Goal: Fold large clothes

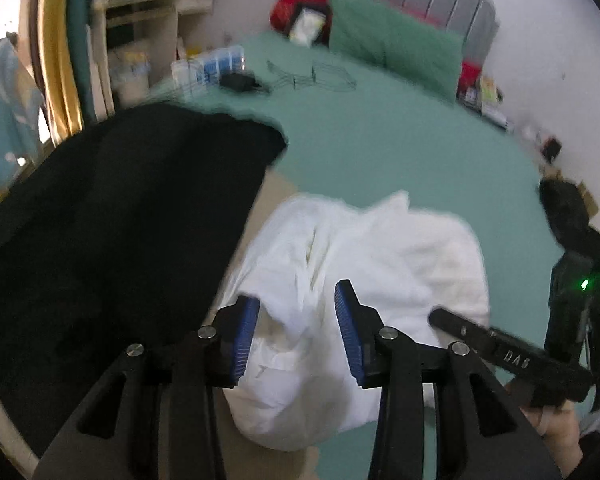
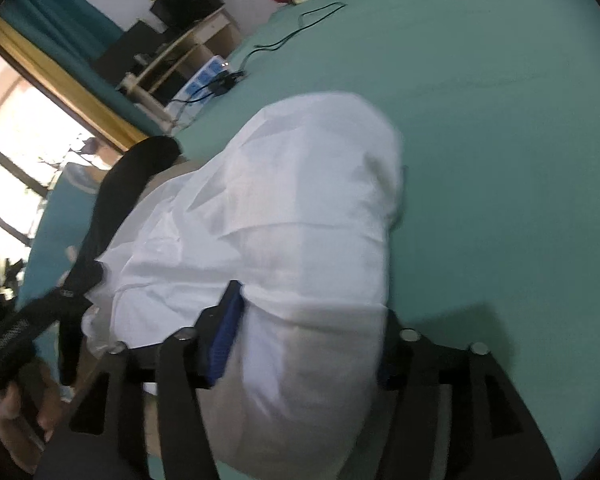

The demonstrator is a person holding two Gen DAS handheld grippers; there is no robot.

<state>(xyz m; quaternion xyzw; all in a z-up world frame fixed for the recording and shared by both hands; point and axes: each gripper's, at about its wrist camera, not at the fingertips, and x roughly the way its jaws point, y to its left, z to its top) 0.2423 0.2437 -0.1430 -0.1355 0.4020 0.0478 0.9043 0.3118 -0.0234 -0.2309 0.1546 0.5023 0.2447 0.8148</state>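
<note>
— White cloth, which hand-held gripper is nearer?

— Your left hand-held gripper (image 1: pixel 297 330) hangs above the white garment (image 1: pixel 364 264), jaws apart, empty. Your right hand-held gripper (image 2: pixel 308 344) has jaws apart with the near end between them.

— How does it lie?

— Bunched on the green bed (image 2: pixel 500 120), long axis running away from you, black garment (image 1: pixel 120 220) left.

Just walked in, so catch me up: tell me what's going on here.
A person with a gripper in each hand is folding clothes on a green bed. The left gripper is open over a rumpled white garment. White cloth fills the right gripper, though a firm grip can't be confirmed. A black garment lies beside it.
</note>
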